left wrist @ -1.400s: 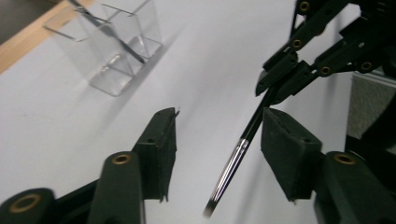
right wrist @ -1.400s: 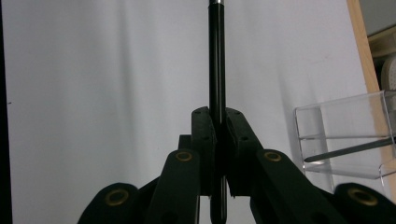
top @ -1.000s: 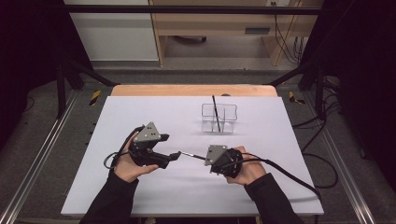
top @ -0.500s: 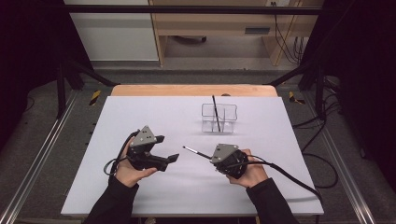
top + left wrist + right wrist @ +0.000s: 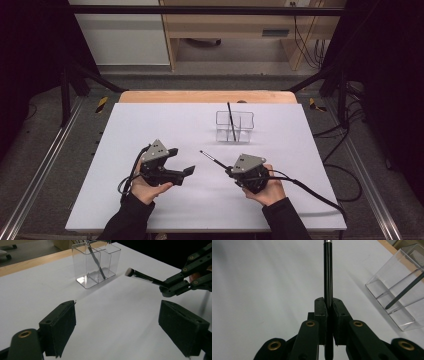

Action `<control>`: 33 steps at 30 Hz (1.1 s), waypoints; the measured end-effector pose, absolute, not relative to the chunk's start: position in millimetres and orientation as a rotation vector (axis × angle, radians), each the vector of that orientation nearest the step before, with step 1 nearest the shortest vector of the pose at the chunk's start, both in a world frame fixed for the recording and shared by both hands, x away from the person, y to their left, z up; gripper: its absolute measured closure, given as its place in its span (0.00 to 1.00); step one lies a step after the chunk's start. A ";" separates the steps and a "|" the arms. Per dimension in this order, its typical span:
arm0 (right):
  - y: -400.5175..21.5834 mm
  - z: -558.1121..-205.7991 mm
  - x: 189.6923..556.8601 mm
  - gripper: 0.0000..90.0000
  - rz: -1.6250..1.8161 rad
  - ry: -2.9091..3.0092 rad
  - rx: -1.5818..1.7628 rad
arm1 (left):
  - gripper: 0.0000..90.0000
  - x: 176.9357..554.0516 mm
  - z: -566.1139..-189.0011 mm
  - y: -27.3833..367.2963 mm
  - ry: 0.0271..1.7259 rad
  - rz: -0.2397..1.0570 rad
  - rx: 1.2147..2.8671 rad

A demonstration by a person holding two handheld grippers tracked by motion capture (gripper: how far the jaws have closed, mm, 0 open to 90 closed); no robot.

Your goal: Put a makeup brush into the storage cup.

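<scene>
My right gripper (image 5: 229, 171) is shut on the handle of a thin black makeup brush (image 5: 214, 160), which points up and left just above the white table. In the right gripper view the pads (image 5: 321, 308) clamp the brush (image 5: 328, 270) near its end. My left gripper (image 5: 182, 161) faces it from the left. Its jaws have just been opening and stand wide with nothing between them (image 5: 117, 330). Ahead of it I see the brush head (image 5: 128, 272) and the right gripper (image 5: 166, 287). A clear divided organiser (image 5: 235, 127) behind holds another black brush (image 5: 231, 120).
The white table top (image 5: 150, 125) ends in a wooden strip (image 5: 205, 96) at the far side. Metal rails (image 5: 45, 165) run along both sides, and cables (image 5: 345, 175) trail off to the right. The organiser (image 5: 402, 290) stands to the right of my right gripper's jaws.
The two grippers have drawn apart and sunk toward the near edge. The left jaws have widened. The brush has stayed in the right gripper.
</scene>
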State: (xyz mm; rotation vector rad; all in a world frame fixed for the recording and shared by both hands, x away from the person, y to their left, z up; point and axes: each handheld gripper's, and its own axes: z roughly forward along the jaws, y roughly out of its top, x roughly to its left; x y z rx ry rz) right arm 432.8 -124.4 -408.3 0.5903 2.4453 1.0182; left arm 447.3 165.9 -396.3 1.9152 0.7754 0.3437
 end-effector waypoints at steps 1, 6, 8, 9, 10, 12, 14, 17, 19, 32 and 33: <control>-124.8 -409.0 432.8 0.93 1.027 2.442 0.599 | 0.15 446.9 -396.8 165.4 0.778 0.347 1.909; -125.8 -414.1 432.2 0.93 1.071 2.418 0.645 | 0.15 444.5 -399.6 163.9 0.793 0.357 1.856; -126.0 -415.8 431.8 0.93 1.095 2.402 0.669 | 0.16 443.7 -400.8 162.5 0.797 0.357 1.841; -126.2 -416.4 431.6 0.93 1.106 2.400 0.677 | 0.16 443.3 -401.4 161.9 0.799 0.359 1.831; -126.2 -417.0 431.2 0.93 1.120 2.395 0.685 | 0.16 443.0 -401.7 161.1 0.799 0.359 1.825; -125.7 -418.2 430.9 0.93 1.140 2.398 0.691 | 0.16 442.5 -401.9 159.4 0.802 0.366 1.818; -124.3 -419.8 430.1 0.93 1.158 2.394 0.697 | 0.16 441.8 -402.2 157.9 0.803 0.362 1.807; -122.6 -421.9 430.3 0.93 1.168 2.392 0.703 | 0.17 440.7 -403.3 154.8 0.807 0.355 1.789; -122.1 -422.8 430.5 0.93 1.175 2.385 0.711 | 0.17 440.3 -404.1 152.7 0.812 0.351 1.776; -121.9 -421.3 430.2 0.93 1.242 2.327 0.744 | 0.20 441.7 -406.4 141.1 0.816 0.319 1.728; -121.8 -421.1 430.0 0.93 1.247 2.322 0.748 | 0.20 441.5 -406.1 140.6 0.814 0.319 1.722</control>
